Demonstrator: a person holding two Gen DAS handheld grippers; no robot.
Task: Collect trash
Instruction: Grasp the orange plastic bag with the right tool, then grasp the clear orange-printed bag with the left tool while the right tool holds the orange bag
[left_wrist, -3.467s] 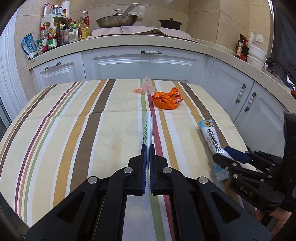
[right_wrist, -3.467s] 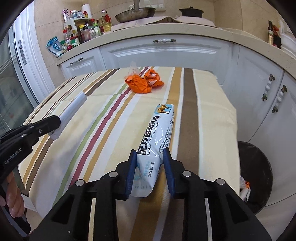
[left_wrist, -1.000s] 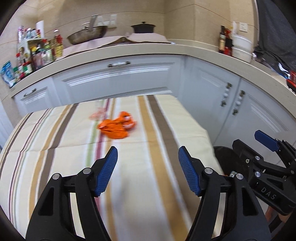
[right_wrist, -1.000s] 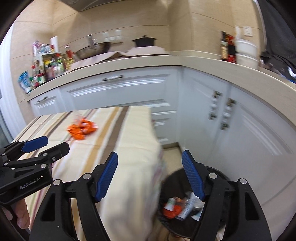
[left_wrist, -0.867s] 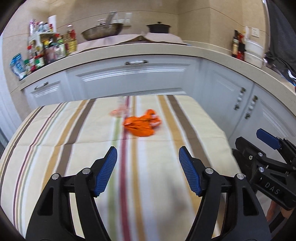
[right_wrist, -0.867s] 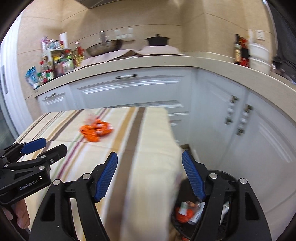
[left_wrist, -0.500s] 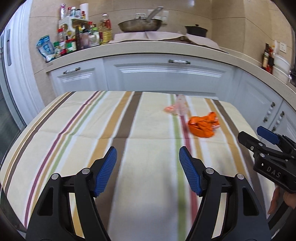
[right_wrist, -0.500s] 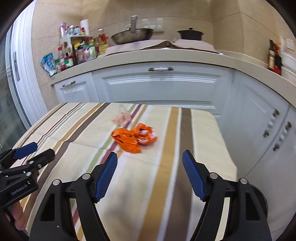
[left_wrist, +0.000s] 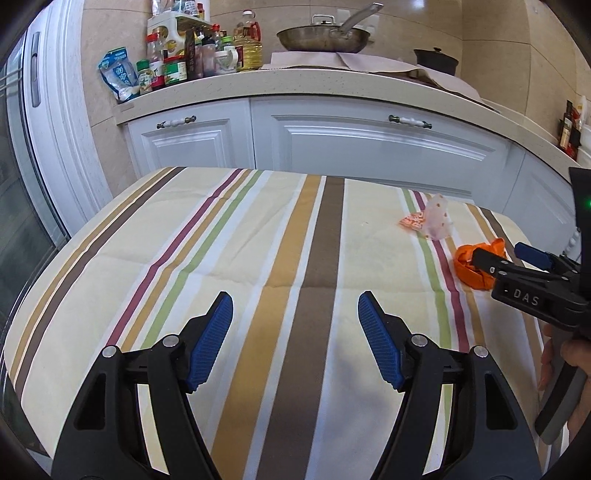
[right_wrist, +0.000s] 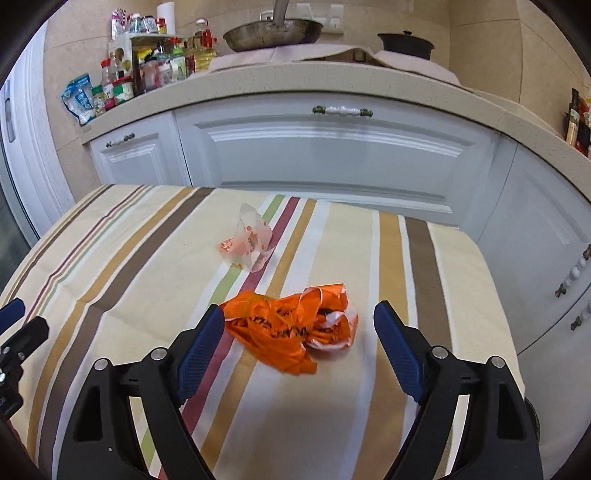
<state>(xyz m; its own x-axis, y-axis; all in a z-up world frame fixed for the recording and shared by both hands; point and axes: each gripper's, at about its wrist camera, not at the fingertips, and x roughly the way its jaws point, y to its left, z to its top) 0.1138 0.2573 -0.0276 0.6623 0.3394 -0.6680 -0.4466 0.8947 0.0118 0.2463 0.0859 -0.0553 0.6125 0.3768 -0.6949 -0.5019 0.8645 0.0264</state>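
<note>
Both hand-held grippers have swung back from the bin over the tabletop (right_wrist: 388, 424), the left (left_wrist: 295, 332) spread and empty, the right (right_wrist: 299, 332) opening around the orange wrapper (right_wrist: 291, 328) just ahead, whose slack crumpled film may slip out of a shallow pinch.

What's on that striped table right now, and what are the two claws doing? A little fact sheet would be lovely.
surface: striped tablecloth
trash left: crumpled orange plastic bag; clear dotted plastic wrapper
right gripper: empty, jaws opening, lined up on the orange bag
left gripper: open, empty, over bare cloth
wrapper position: beyond the orange bag, apart from it
</note>
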